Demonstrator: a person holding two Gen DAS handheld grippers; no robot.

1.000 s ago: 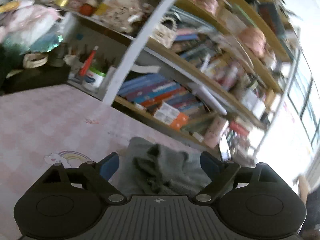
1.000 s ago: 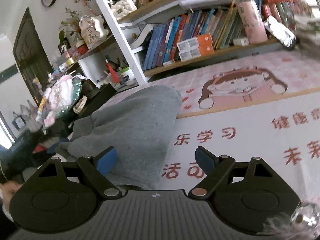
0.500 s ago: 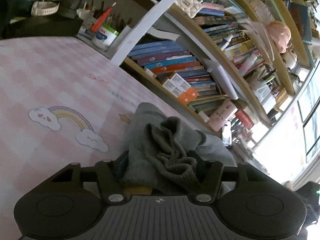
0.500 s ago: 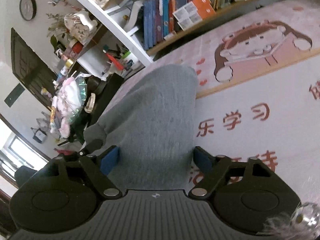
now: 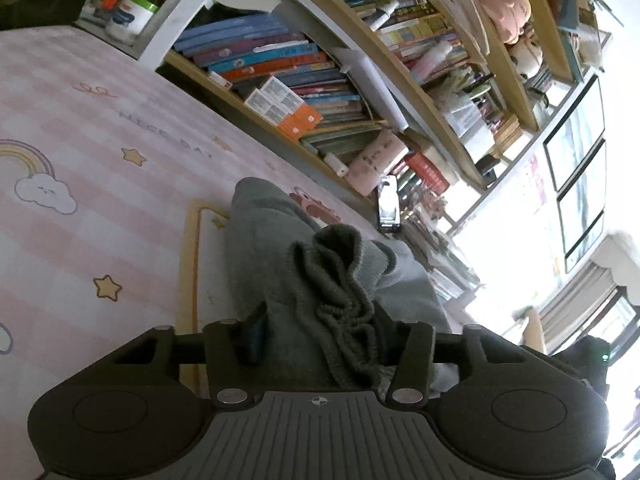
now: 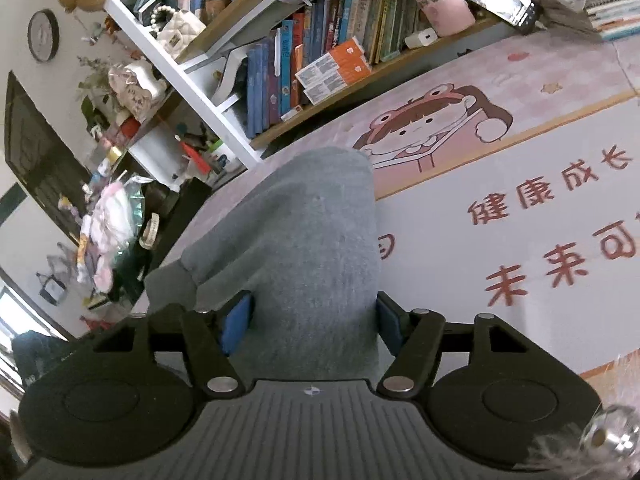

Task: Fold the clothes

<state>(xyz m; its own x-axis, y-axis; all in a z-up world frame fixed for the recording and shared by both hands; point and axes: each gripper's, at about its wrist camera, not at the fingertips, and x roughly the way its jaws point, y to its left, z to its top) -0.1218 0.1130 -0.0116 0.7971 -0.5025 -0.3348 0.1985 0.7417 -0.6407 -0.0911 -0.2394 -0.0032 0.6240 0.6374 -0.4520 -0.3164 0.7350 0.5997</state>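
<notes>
Left wrist: the left gripper (image 5: 318,336) pinches the grey garment's (image 5: 272,256) bunched ribbed cuff. The right gripper (image 6: 312,320) clamps its grey body on the pink mat (image 6: 520,208); the bookshelf (image 6: 320,52) behind holds books.

The printed mat (image 6: 520,208) lies bare to the right of the grey garment (image 6: 312,240); along its far edge the bookshelf (image 6: 320,60) blocks passage.
</notes>
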